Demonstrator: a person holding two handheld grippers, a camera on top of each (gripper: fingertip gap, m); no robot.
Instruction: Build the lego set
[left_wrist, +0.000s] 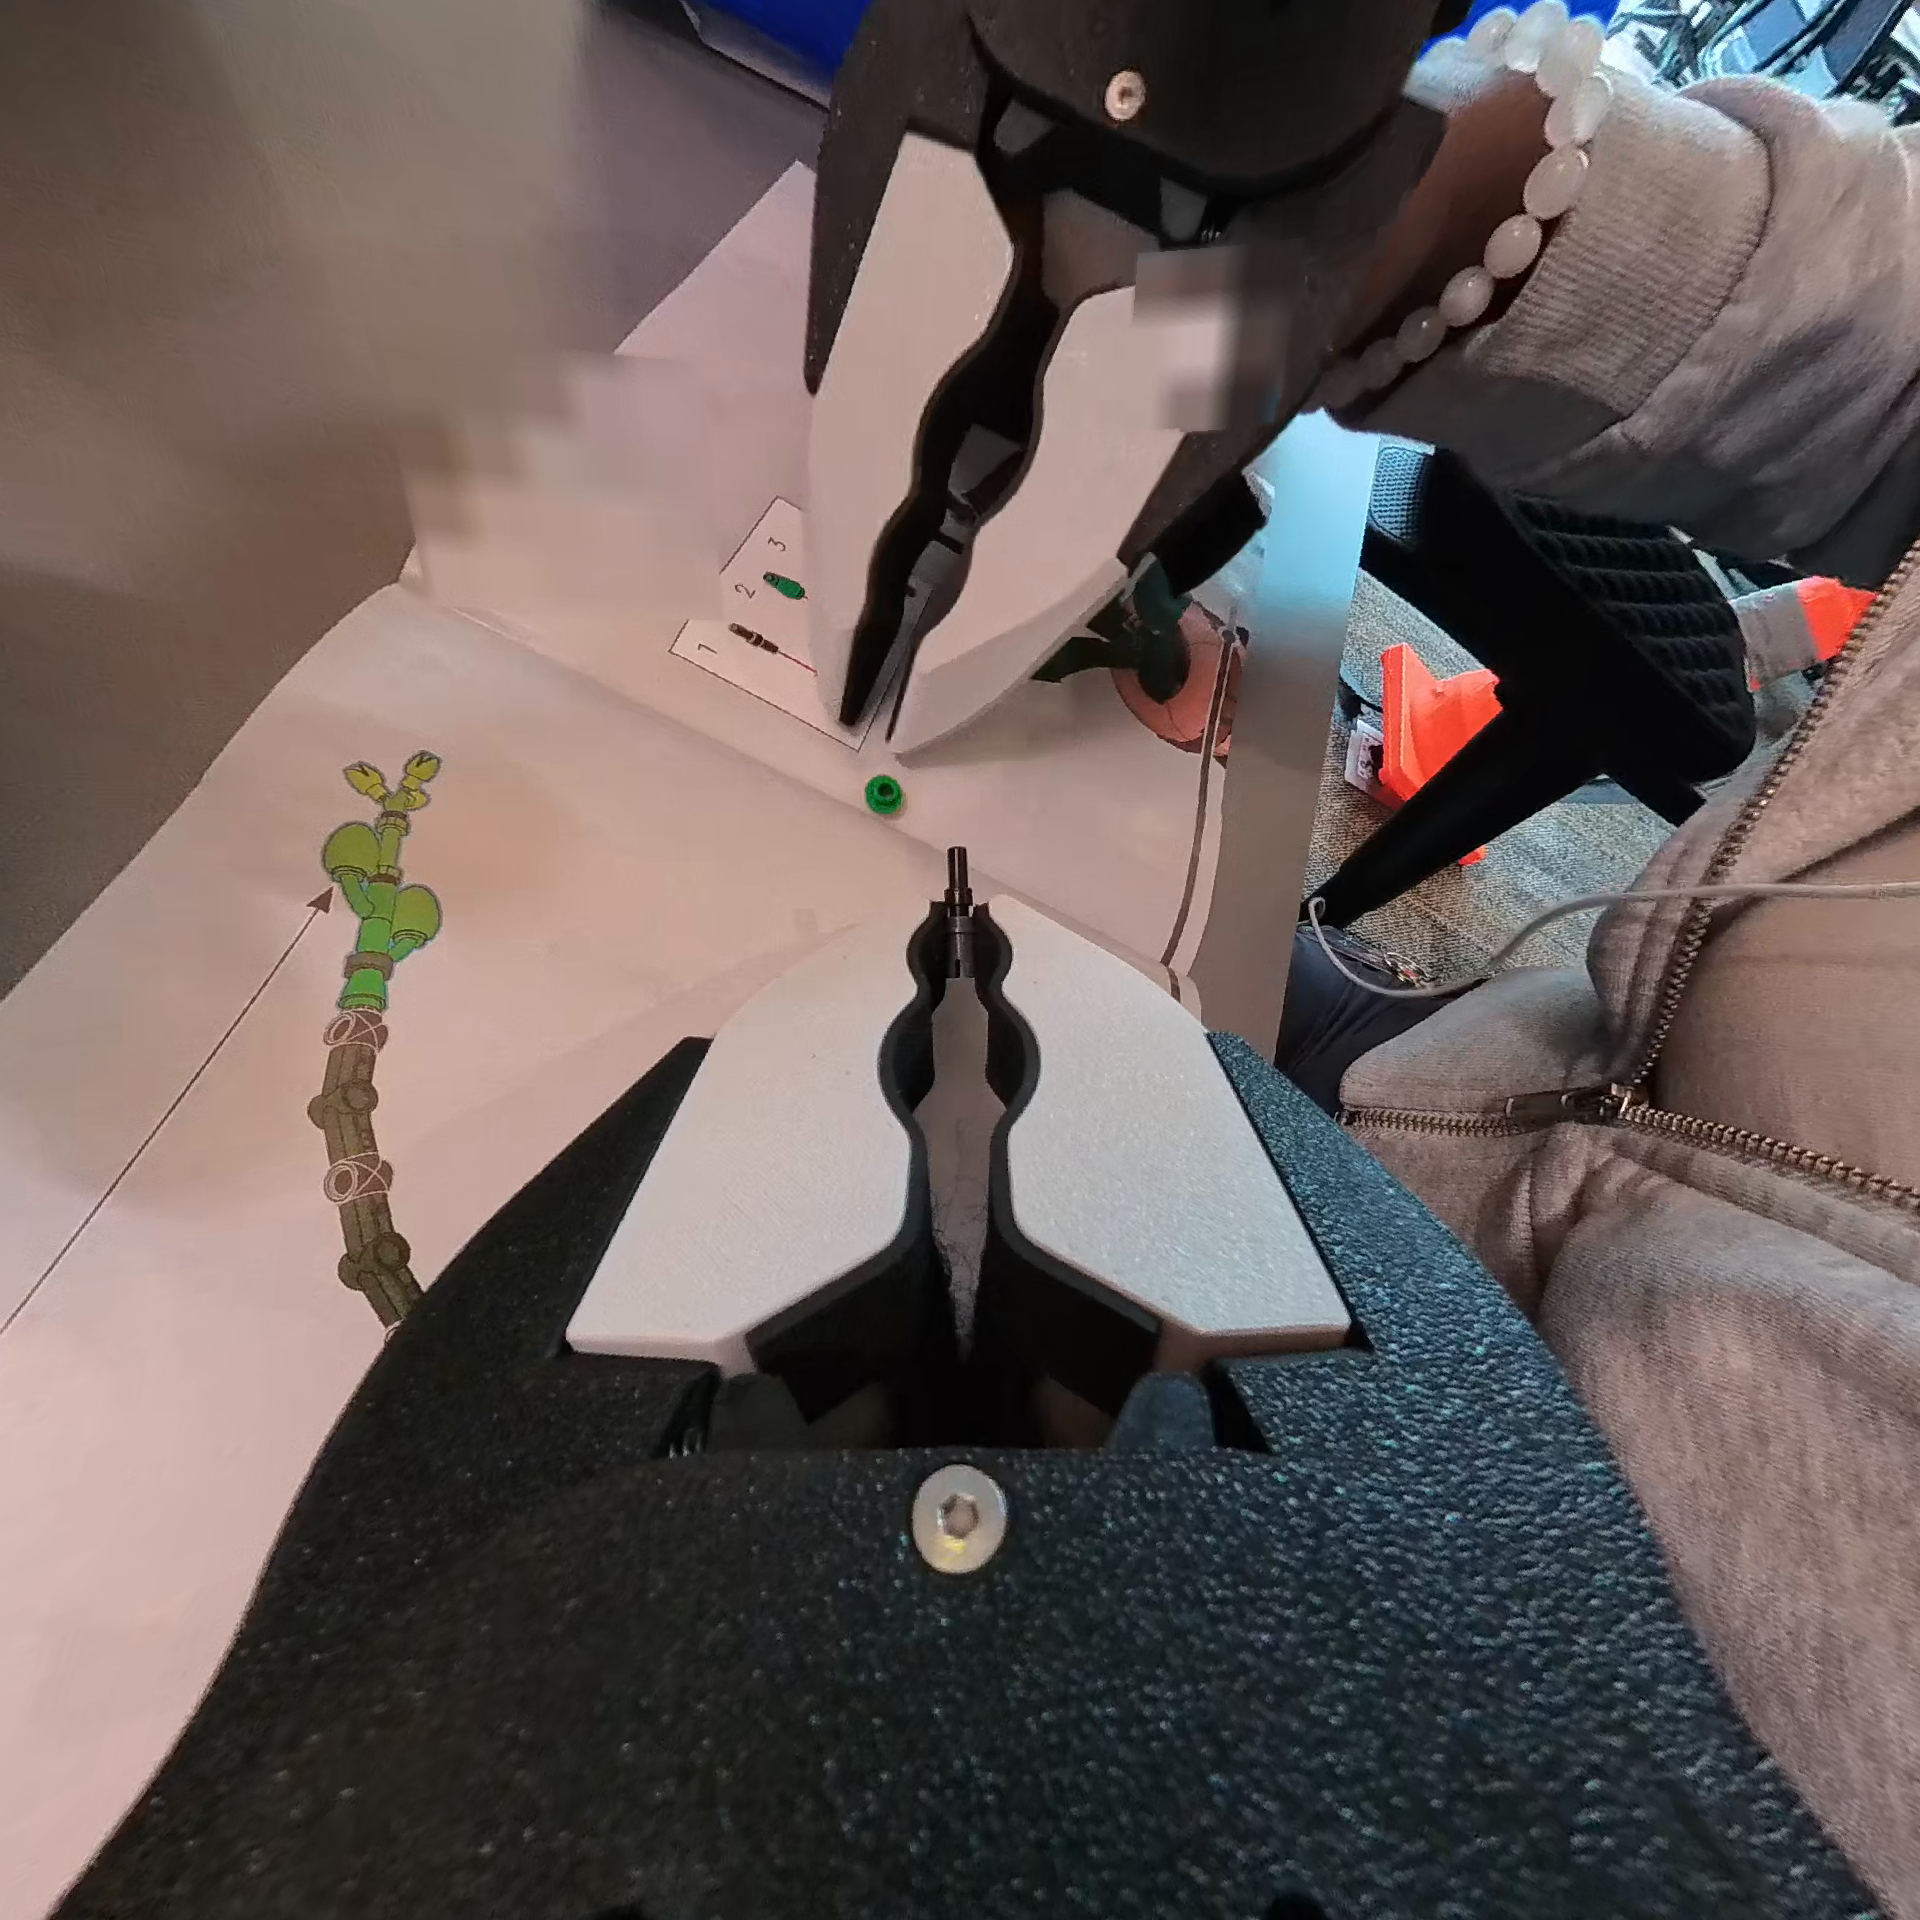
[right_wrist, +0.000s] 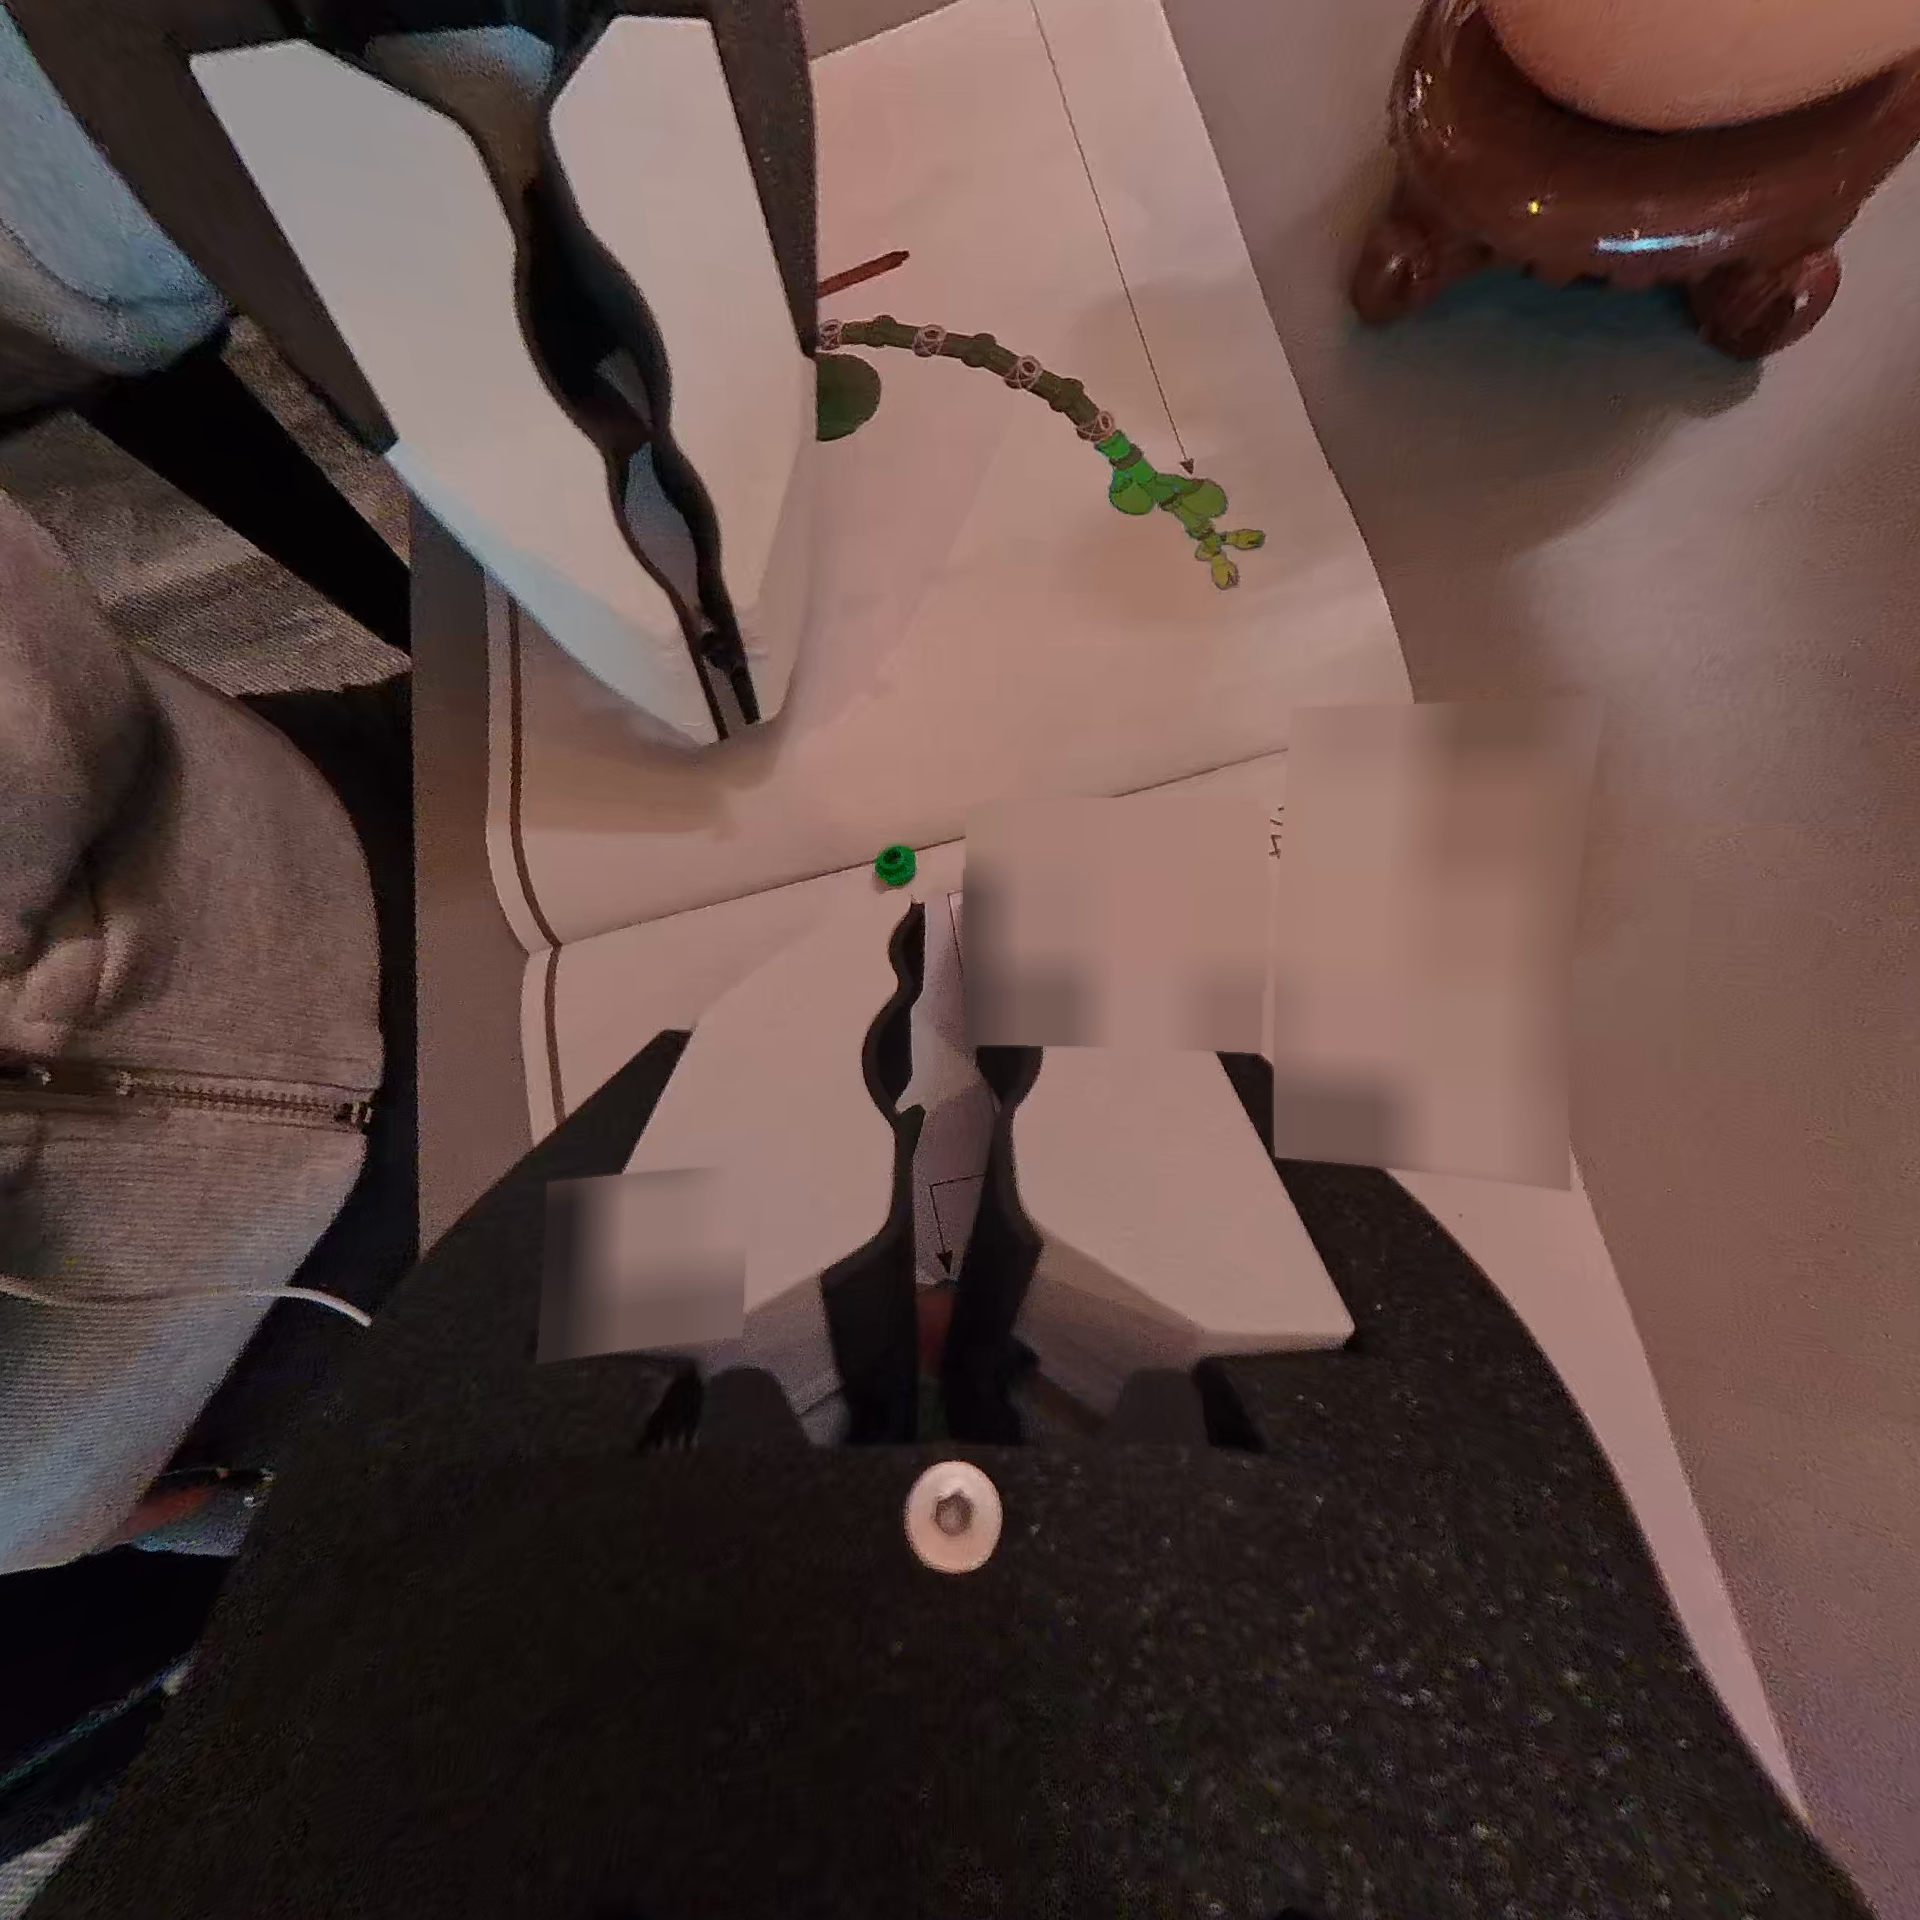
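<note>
ring (left_wrist: 883, 795) on booklet (left_wrist: 582, 831) | pin (left_wrist: 957, 914) just beside ring

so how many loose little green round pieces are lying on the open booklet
1. The green round piece lies by the fold of the open booklet, between the right gripper and the left gripper. More may be hidden under the grippers.

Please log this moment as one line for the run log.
left gripper: shut on small black pin | right gripper: near-closed, empty, tips at open booklet | green round piece: loose on booklet between grippers
</note>
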